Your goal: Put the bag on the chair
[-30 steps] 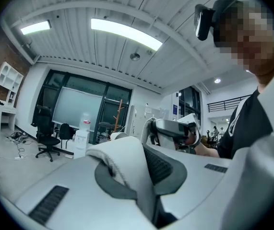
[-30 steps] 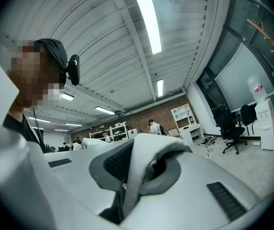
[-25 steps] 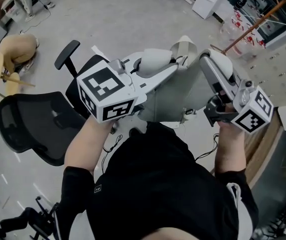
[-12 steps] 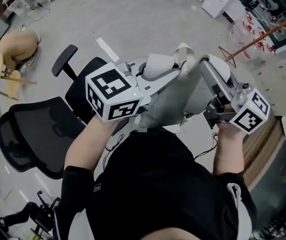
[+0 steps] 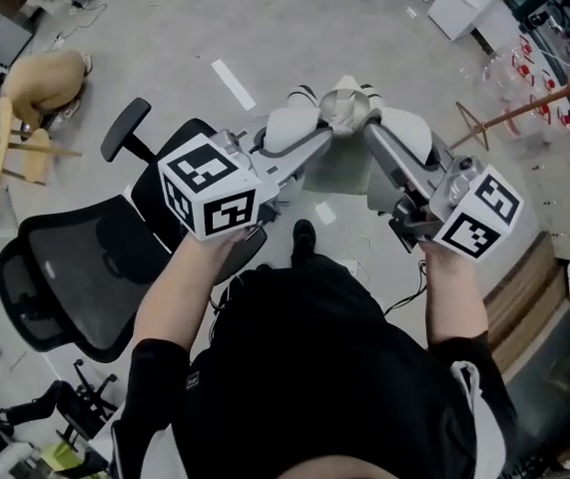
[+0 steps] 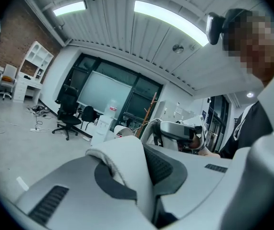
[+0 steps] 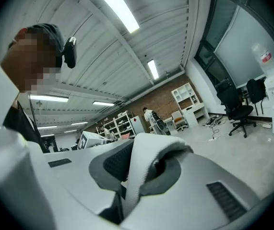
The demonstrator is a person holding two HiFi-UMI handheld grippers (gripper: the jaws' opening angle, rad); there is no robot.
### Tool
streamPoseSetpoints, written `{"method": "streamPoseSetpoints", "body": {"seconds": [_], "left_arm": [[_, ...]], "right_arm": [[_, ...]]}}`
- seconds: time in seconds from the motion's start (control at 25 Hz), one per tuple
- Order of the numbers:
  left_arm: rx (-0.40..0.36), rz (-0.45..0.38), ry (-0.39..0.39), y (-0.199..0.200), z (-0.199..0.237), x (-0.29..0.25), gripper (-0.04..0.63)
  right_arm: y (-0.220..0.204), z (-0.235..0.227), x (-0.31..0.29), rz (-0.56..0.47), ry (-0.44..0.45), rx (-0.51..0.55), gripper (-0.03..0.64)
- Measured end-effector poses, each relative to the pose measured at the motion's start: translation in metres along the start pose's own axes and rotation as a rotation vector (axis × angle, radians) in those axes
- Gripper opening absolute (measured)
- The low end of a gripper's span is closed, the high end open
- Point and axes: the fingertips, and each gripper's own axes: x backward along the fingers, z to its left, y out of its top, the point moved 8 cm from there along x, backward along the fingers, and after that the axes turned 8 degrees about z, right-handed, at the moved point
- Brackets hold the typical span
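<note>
A pale grey bag (image 5: 336,168) hangs in front of me by its two white straps (image 5: 344,98). In the head view my left gripper (image 5: 297,128) is shut on one strap, and my right gripper (image 5: 392,130) is shut on the other. The left gripper view shows the white strap (image 6: 127,169) pinched in the left gripper (image 6: 139,186). The right gripper view shows the other strap (image 7: 144,169) clamped in the right gripper (image 7: 137,176). The black office chair (image 5: 75,262) stands to my left. Its seat (image 5: 170,178) lies partly under my left gripper's marker cube.
A tan bundle (image 5: 47,78) and a wooden stool (image 5: 7,148) are at the far left. A wooden coat rack (image 5: 519,113) leans at the right, with white cabinets (image 5: 469,3) behind. A white tape strip (image 5: 233,83) marks the floor. My shoe (image 5: 304,236) shows below the bag.
Both grippers have moved forward and closer together with the straps, so the bag hangs narrower and farther from my body. The chair now sits further left and lower in the view.
</note>
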Motion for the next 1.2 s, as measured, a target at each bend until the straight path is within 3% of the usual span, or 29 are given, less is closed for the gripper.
{"method": "streamPoseSetpoints", "body": {"seconds": [0.36,0.52,0.8,1.2], "left_arm": [[0.039,-0.024,0.128,-0.007,0.048,0.024,0.043],[0.083,-0.047,0.231,-0.016,0.057,0.060,0.043],[0.136,-0.104,0.429,-0.051,0.060,0.169,0.043],[0.194,-0.178,0.621,-0.110,0.056,0.311,0.043]], "right_arm": [[0.004,-0.033,-0.062,0.057,0.099,-0.039,0.048],[0.003,-0.027,-0.102,0.128,0.197,-0.057,0.048],[-0.016,0.030,-0.197,0.244,0.398,-0.068,0.048],[-0.059,0.131,-0.303,0.398,0.566,-0.047,0.048]]}}
